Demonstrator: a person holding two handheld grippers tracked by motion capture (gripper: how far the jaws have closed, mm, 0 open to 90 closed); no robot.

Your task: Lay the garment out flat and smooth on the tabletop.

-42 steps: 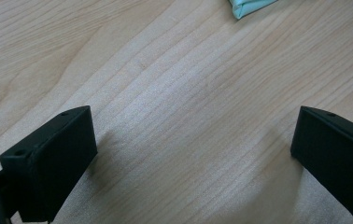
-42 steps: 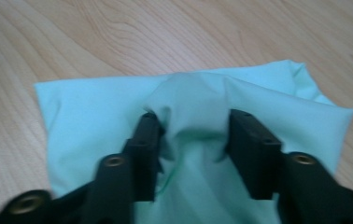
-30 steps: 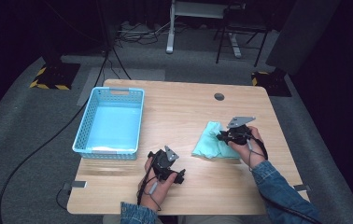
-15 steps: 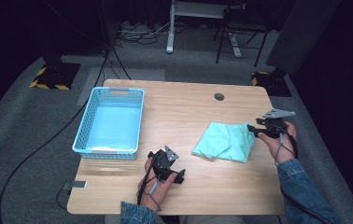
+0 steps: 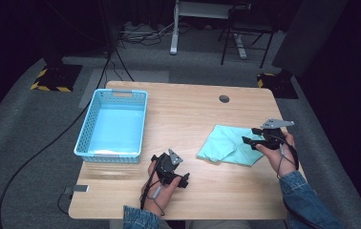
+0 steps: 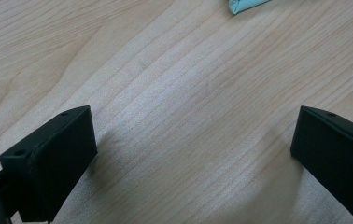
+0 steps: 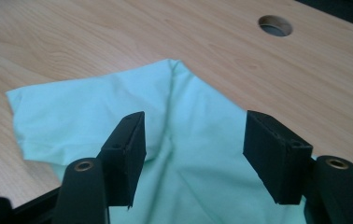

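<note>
1. Tongs in your right hand [image 5: 248, 140] are released: in the right gripper view [image 7: 193, 154] the jaws have just been opening and now stand apart above the mint-green cloth [image 7: 165, 140], with nothing pinched between them.
2. You hold those tongs at the cloth's right edge, jaws aimed left across the fabric.
3. Your left tongs [image 5: 184, 180] are also released; in the left gripper view [image 6: 188, 163] the jaws stand wide apart over bare wood, gripping nothing.
4. Your left hand [image 5: 162, 188] rests low on the tabletop [image 5: 188, 114] near its front edge, well apart from the cloth.
5. The cloth [image 5: 228, 144] lies flat and slightly rumpled on the right half of the tabletop, between your two hands but much nearer the right one.
6. A corner of the cloth [image 6: 247, 4] shows at the top of the left gripper view.
7. The blue basket [image 5: 114, 125] sits on the left side of the tabletop, well apart from the cloth.
8. A round cable hole [image 5: 224, 98] lies in the tabletop beyond the cloth.
</note>
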